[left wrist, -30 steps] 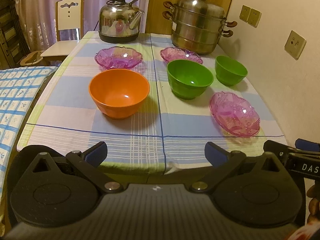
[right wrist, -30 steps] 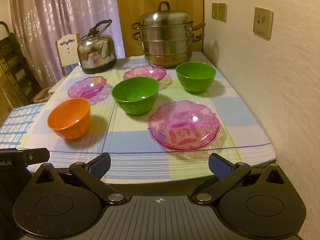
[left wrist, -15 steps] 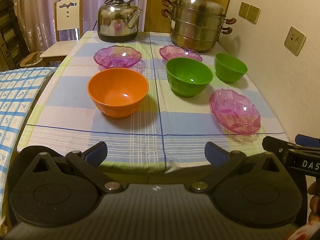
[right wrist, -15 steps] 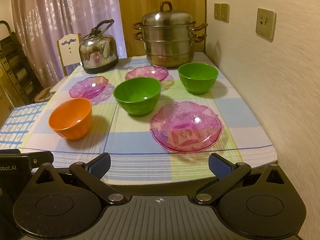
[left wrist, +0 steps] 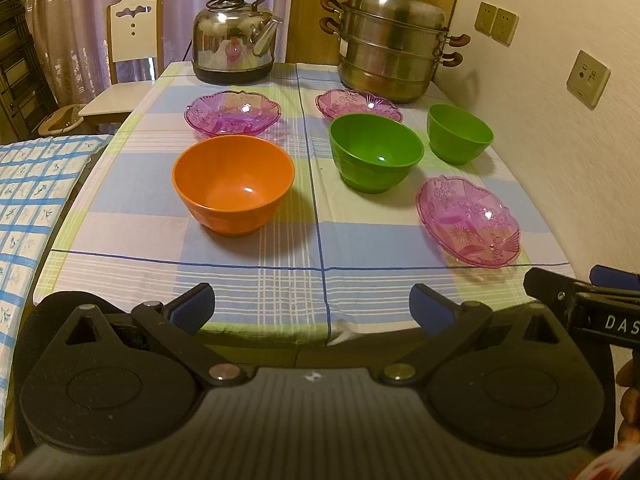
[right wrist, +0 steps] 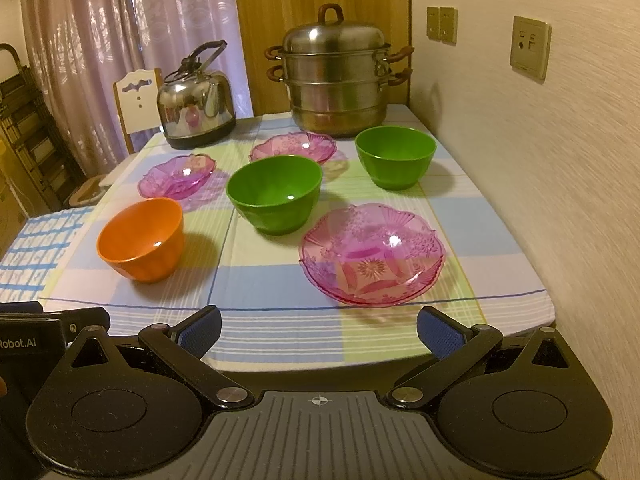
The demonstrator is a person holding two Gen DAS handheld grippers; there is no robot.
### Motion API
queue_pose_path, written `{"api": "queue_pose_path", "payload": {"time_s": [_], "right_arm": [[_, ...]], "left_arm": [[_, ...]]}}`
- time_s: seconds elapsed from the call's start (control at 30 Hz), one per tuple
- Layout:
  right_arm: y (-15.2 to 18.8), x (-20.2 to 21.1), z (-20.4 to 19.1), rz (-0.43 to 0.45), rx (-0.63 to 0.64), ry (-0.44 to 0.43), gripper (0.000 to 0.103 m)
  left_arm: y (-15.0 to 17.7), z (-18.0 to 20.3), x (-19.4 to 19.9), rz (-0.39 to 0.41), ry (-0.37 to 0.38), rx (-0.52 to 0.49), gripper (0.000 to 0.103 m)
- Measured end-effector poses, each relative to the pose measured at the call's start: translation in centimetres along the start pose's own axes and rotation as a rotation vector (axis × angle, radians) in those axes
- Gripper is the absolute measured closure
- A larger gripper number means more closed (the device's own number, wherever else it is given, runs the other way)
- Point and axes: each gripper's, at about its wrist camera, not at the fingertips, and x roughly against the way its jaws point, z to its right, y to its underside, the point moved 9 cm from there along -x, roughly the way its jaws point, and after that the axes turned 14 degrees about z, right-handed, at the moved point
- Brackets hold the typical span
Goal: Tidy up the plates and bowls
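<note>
An orange bowl [left wrist: 234, 184] [right wrist: 142, 240] stands near the front left of the checked tablecloth. Two green bowls sit further right: a larger one [left wrist: 376, 156] [right wrist: 276, 196] mid-table and a smaller one [left wrist: 460, 133] [right wrist: 395, 156] by the wall. Three pink glass plates lie around them: near right [left wrist: 468, 222] [right wrist: 372, 254], far left [left wrist: 232, 113] [right wrist: 176, 175], far middle [left wrist: 358, 104] [right wrist: 294, 146]. My left gripper [left wrist: 312, 306] hangs open at the table's front edge, before the orange bowl. My right gripper [right wrist: 318, 330] is open too, just short of the near pink plate.
A steel kettle [left wrist: 236, 50] [right wrist: 196, 100] and a stacked steel steamer pot [left wrist: 394, 40] [right wrist: 334, 72] stand at the table's far end. The wall [right wrist: 540, 160] runs along the right edge. A white chair [left wrist: 132, 40] and a blue-checked surface [left wrist: 28, 200] are left.
Both grippers have drifted slightly forward and higher toward the table, staying open. Nothing on the table has moved.
</note>
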Motion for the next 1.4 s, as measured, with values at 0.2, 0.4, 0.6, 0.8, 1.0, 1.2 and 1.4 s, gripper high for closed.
{"api": "queue_pose_path", "payload": {"time_s": [0.2, 0.4, 0.6, 0.8, 1.0, 1.2, 1.4], "right_arm": [[0.04, 0.01, -0.02, 0.000, -0.002, 0.001, 0.000], [0.07, 0.00, 0.01, 0.000, -0.003, 0.000, 0.000], [0.08, 0.00, 0.00, 0.000, -0.003, -0.001, 0.000], [0.11, 0.06, -0.02, 0.001, -0.005, 0.000, 0.000], [0.11, 0.07, 0.05, 0.002, -0.007, -0.001, 0.000], [0.09, 0.06, 0.02, 0.002, -0.007, 0.000, 0.000], [0.09, 0.03, 0.09, 0.002, -0.009, -0.001, 0.000]], "left_arm": [[-0.02, 0.05, 0.00, 0.000, 0.001, -0.001, 0.000], [0.08, 0.17, 0.01, 0.000, 0.000, -0.001, 0.000], [0.11, 0.22, 0.02, -0.001, 0.001, -0.001, 0.000], [0.20, 0.20, 0.06, -0.003, 0.002, 0.000, 0.000], [0.20, 0.19, 0.06, -0.003, 0.002, 0.001, 0.000], [0.22, 0.19, 0.05, -0.003, 0.002, 0.001, 0.000], [0.25, 0.24, 0.08, -0.003, 0.003, 0.002, 0.000]]}}
